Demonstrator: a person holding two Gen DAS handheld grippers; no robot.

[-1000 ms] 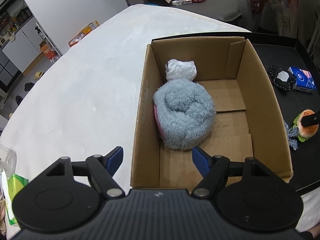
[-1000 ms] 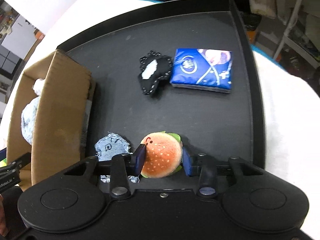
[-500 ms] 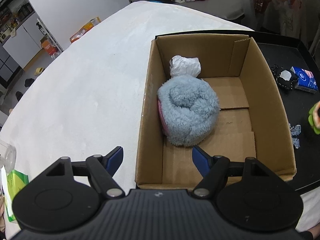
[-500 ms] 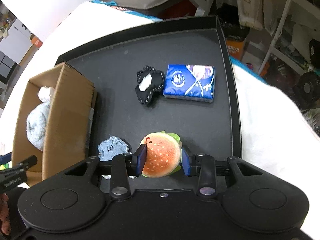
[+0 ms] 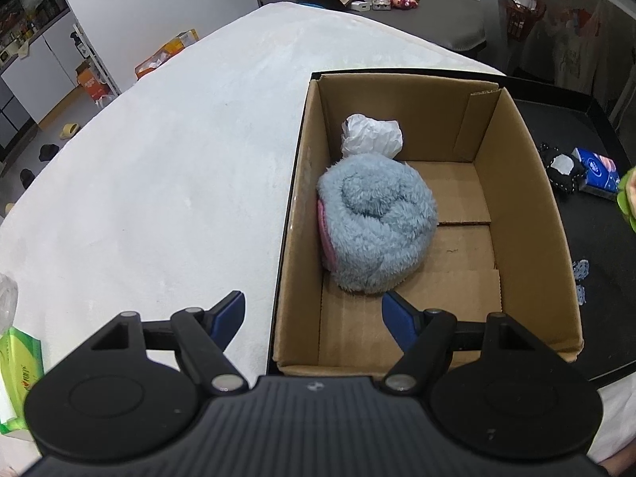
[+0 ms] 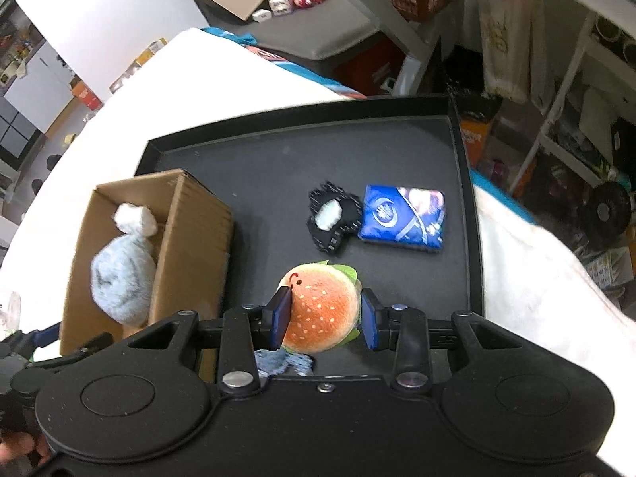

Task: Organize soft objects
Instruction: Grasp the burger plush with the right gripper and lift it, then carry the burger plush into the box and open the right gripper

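We carry toward the cardboard box point(image 6: 187, 238), which stands on the black tray point(image 6: 278, 167) and already holds a fluffy blue bundle point(image 5: 373, 230). Our left gripper point(image 5: 314, 314) hangs spread and empty over its near edge. Our right gripper point(image 6: 324, 316) clamps the burger plush point(image 6: 322, 310) above the tray; we should clear the box wall, then release over bare floor beside the bundle.

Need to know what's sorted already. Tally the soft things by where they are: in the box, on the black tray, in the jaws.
In the cardboard box: 2, blue fuzzy bundle, white crumpled bag.
On the black tray: 3, tissue pack, black-and-white toy, blue denim scrap.
In the right gripper: 1, plush burger.
Total: 6.
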